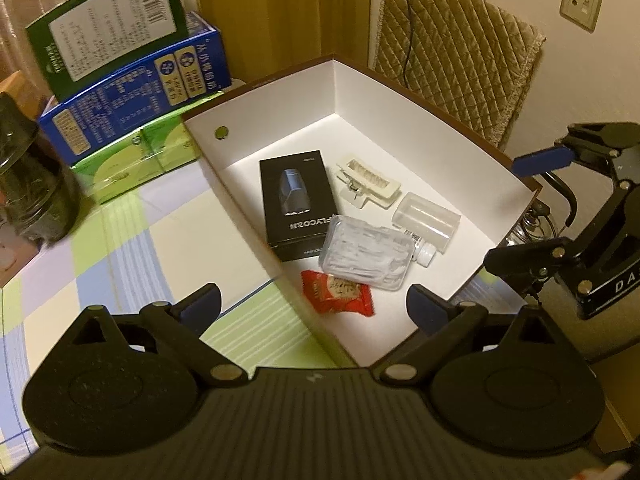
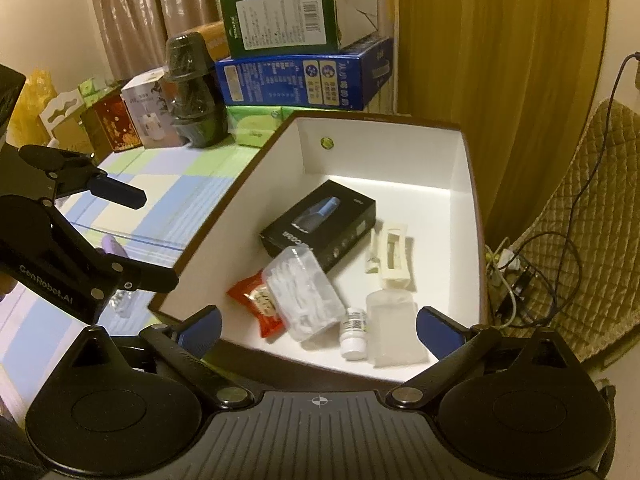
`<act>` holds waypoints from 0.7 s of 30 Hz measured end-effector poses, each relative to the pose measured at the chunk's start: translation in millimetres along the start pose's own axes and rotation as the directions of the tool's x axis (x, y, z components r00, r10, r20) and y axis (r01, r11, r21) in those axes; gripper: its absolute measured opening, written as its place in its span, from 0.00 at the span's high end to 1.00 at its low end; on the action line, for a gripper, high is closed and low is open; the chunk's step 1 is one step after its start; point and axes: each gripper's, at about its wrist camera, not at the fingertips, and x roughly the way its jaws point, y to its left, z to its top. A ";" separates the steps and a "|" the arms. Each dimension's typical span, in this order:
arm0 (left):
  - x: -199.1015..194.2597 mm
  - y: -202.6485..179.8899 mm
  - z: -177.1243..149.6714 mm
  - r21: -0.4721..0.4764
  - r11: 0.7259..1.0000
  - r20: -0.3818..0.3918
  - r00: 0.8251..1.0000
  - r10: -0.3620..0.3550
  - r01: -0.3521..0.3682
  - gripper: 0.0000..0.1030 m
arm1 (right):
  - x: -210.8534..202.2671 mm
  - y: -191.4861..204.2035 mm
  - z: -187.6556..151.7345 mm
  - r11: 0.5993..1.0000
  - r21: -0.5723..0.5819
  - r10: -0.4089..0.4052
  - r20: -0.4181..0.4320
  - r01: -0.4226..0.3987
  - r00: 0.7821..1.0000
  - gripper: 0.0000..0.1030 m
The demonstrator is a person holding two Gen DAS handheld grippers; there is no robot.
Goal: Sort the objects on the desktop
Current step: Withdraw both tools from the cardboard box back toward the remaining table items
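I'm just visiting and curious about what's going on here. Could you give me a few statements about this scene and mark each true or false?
1. The black product box lies inside the white storage box. True.
2. The red snack packet lies on the checked tablecloth. False: it lies in the white storage box, beside the clear plastic case.
3. The right hand-held gripper is clamped on the small white bottle. False: its jaws are wide open and hold nothing.
4. A green carton sits on top of a blue carton. True.
5. The left hand-held gripper holds nothing. True.
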 end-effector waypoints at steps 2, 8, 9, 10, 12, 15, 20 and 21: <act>-7.3 2.7 -5.1 -0.008 1.000 0.008 1.000 0.001 -0.001 0.05 | -3.3 6.3 -2.3 1.000 0.008 -0.003 0.007 0.003 1.000 0.02; -30.6 12.0 -26.7 -0.038 0.999 0.023 1.000 0.012 -0.012 0.05 | -12.6 28.6 -12.6 0.999 0.038 -0.015 0.020 0.014 1.000 0.02; -33.7 13.6 -31.1 -0.045 0.999 0.022 1.000 0.011 -0.010 0.05 | -13.7 32.7 -14.7 0.999 0.044 -0.014 0.020 0.013 1.000 0.02; -37.4 14.9 -36.2 -0.051 0.999 0.022 1.000 0.012 -0.011 0.05 | -14.7 37.2 -17.0 0.999 0.049 -0.013 0.018 0.012 1.000 0.02; -44.8 17.9 -47.3 -0.056 0.998 0.020 1.000 0.016 -0.015 0.05 | -16.8 47.2 -21.3 0.998 0.054 -0.012 0.016 0.011 1.000 0.02; -55.3 24.0 -63.4 -0.068 0.997 0.019 1.000 0.022 -0.020 0.05 | -20.1 62.0 -26.7 0.998 0.064 -0.016 0.016 0.015 1.000 0.02; -72.2 39.9 -89.9 -0.102 0.994 0.015 0.999 0.041 -0.039 0.05 | -24.9 86.9 -32.9 0.996 0.094 -0.005 0.027 0.003 1.000 0.02; -75.4 43.9 -94.9 -0.110 0.993 0.013 0.999 0.046 -0.045 0.05 | -24.9 91.8 -33.9 0.995 0.097 -0.002 0.028 0.000 1.000 0.02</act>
